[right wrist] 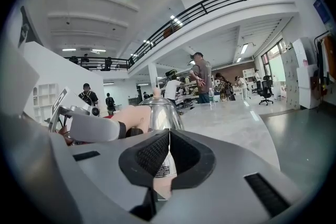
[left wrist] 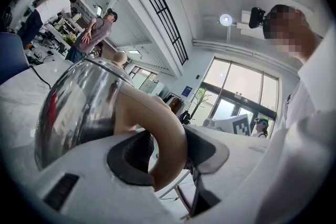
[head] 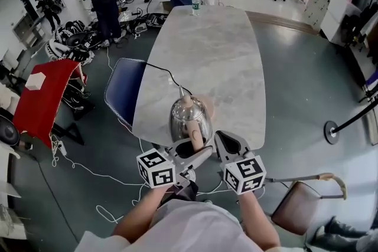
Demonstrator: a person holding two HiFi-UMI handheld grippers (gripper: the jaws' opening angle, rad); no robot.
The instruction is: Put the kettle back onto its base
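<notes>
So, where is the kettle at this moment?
In the head view, the kettle is at the table's near end, its handle in the left claw.

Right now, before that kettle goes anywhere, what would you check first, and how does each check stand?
1. Left gripper clamped on the kettle by its handle: ok.
2. Kettle upright: ok.
3. Right gripper shut, holding nothing, beside the kettle: ok.
4. Base in sight under or near the kettle: cannot tell, the kettle hides that spot.
5. Cord lying loose across the table: ok.
</notes>
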